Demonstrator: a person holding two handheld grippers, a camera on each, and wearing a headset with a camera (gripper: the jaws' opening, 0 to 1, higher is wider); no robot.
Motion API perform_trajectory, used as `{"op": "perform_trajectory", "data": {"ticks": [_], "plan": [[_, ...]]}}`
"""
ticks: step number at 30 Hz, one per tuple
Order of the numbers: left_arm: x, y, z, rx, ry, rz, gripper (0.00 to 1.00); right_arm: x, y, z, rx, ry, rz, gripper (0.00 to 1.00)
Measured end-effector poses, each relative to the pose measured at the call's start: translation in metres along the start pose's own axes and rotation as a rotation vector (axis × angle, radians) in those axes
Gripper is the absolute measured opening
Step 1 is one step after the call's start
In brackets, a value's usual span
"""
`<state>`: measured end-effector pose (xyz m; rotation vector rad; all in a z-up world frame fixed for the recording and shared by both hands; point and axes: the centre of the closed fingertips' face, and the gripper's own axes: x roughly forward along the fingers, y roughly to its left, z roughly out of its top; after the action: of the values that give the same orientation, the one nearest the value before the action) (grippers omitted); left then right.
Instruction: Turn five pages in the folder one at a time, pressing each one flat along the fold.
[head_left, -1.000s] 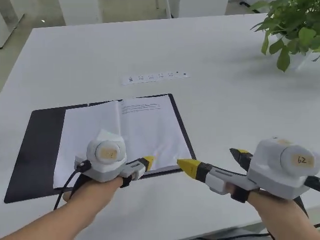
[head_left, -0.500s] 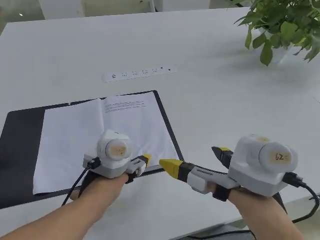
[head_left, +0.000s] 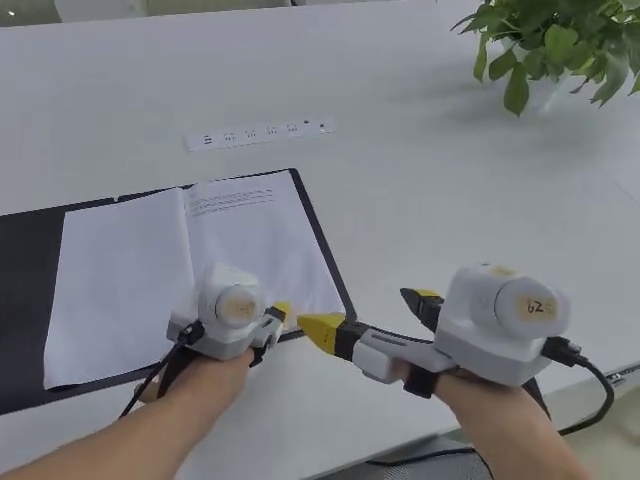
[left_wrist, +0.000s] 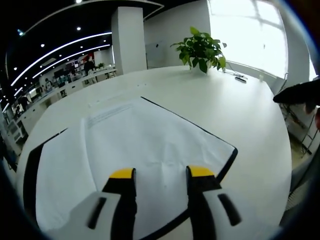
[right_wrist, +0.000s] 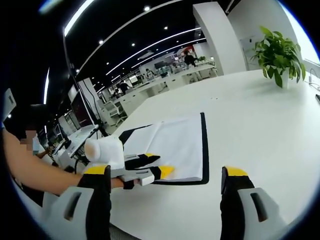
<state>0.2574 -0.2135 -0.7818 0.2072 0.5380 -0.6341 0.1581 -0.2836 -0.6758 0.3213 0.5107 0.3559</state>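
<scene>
Folder (head_left: 22, 300) lies open and flat on the white table (head_left: 450, 200), on the left side of the head view, its black cover showing as a wide band at the far left and a thin border along the right edge. White pages (head_left: 120, 280) are spread across it. The right-hand page (head_left: 255, 240) carries a few lines of print near its top.

At the near edge of that right-hand page sits the left tool (head_left: 277, 322), held in a hand. In the left gripper view its yellow-tipped jaws stand somewhat apart over the paper, with nothing between them. The tips look to be at or just above the sheet, though I cannot tell whether they touch it.

Just to the right, off the folder and over bare table, is the right tool (head_left: 372, 312). Its jaws are spread wide and hold nothing, and one yellow tip points toward the folder's near right corner, close to the left tool. The right gripper view shows the same wide gap.

A power strip (head_left: 255, 133) lies on the table beyond the folder. A leafy green plant (head_left: 560, 40) stands at the far right.
</scene>
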Motion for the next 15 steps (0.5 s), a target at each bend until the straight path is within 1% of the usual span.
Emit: {"op": "perform_trajectory", "data": {"ticks": [2, 3, 4, 5, 6, 7, 11, 15], "plan": [[0.0001, 0.0012, -0.0004, 0.002, -0.007, 0.002, 0.31, 0.0027, 0.0015, -0.0036, 0.008, 0.009, 0.003, 0.91], [0.0002, 0.0013, -0.0001, 0.011, -0.011, 0.003, 0.24, 0.0037, 0.0019, -0.0047, 0.011, 0.011, 0.005, 0.90], [-0.0004, 0.0045, -0.0010, 0.036, -0.008, 0.017, 0.11, 0.0044, 0.0025, -0.0059, 0.015, 0.013, 0.006, 0.90], [0.0005, 0.0032, -0.0007, 0.065, -0.020, 0.007, 0.11, 0.0048, 0.0031, -0.0067, 0.021, 0.014, 0.006, 0.90], [0.0001, 0.0032, -0.0012, 0.073, -0.025, 0.010, 0.11, 0.0051, 0.0032, -0.0072, 0.024, 0.015, 0.007, 0.90], [-0.0002, 0.0029, -0.0020, 0.066, -0.025, 0.009, 0.11, 0.0054, 0.0032, -0.0075, 0.026, 0.015, 0.006, 0.90], [-0.0005, 0.0032, -0.0007, 0.077, -0.031, 0.008, 0.10, 0.0068, 0.0032, -0.0087, 0.034, 0.014, 0.005, 0.90], [-0.0004, 0.0045, -0.0002, 0.072, -0.036, 0.016, 0.08, 0.0096, 0.0024, -0.0104, 0.037, 0.020, 0.005, 0.89]]}}
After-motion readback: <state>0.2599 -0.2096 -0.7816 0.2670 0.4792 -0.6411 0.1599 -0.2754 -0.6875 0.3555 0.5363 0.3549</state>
